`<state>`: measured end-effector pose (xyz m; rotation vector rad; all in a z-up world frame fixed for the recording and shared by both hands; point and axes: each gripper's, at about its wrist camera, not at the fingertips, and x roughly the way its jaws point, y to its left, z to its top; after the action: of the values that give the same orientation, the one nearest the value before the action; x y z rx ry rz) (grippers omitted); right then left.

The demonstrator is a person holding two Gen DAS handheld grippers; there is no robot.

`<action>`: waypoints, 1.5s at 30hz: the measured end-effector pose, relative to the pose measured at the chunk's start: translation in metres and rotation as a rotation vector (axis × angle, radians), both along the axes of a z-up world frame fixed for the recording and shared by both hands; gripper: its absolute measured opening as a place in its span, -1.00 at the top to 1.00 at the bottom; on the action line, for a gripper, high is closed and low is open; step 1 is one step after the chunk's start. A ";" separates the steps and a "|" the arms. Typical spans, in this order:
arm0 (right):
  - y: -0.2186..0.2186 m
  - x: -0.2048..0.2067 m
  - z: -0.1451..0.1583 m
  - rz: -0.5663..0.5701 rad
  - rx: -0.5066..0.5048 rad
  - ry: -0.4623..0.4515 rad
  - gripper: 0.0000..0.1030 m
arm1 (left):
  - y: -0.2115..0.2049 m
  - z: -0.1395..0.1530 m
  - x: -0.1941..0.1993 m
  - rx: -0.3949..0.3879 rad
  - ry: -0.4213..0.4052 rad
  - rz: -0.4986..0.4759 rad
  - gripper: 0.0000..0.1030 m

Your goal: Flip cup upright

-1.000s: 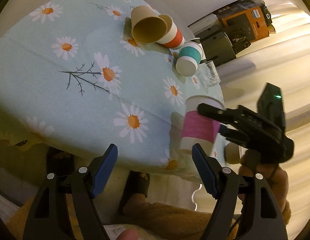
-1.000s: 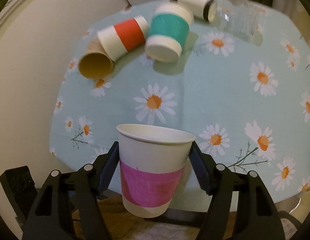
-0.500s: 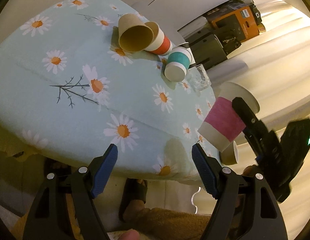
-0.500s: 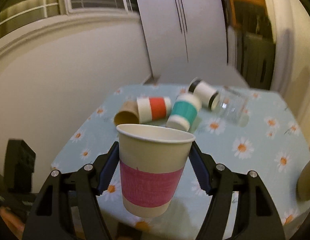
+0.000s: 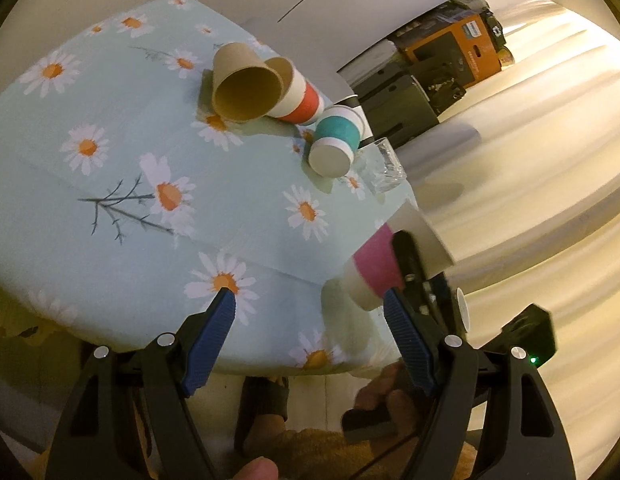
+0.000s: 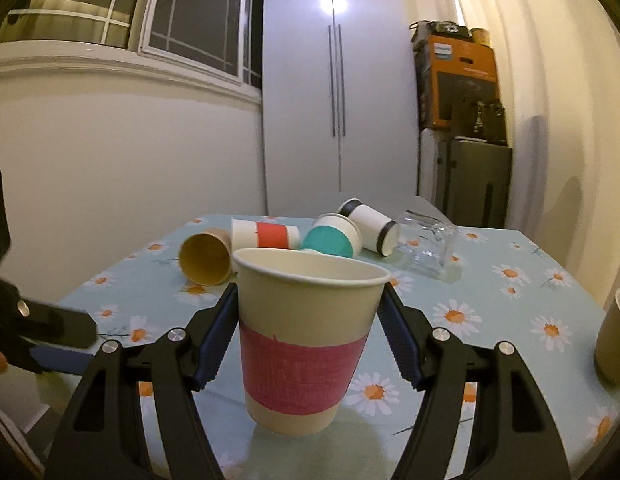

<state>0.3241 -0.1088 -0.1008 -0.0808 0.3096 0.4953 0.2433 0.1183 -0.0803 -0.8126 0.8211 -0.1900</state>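
My right gripper is shut on a paper cup with a pink band, mouth up, held close over the near edge of the daisy tablecloth. In the left wrist view the same pink-banded cup shows tilted at the table's right corner, with the right gripper's finger across it. My left gripper is open and empty, below the table's near edge.
Further back lie a brown cup, a red-banded cup, a teal-banded cup, a black-rimmed white cup and a glass mug, all on their sides. An upright brown cup stands at the right edge.
My right gripper turned from looking down at the table to level and brought the pink-banded cup down toward the cloth. The left gripper stayed open and shifted only slightly.
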 end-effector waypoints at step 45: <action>-0.057 -0.100 0.085 -0.014 -0.071 0.021 -0.90 | -0.017 0.035 -0.044 0.256 -0.141 0.051 -0.51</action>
<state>0.2242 -0.1660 -0.0163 -0.1425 0.3481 0.4712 0.1994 0.1011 -0.0452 -0.5713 0.6749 -0.0933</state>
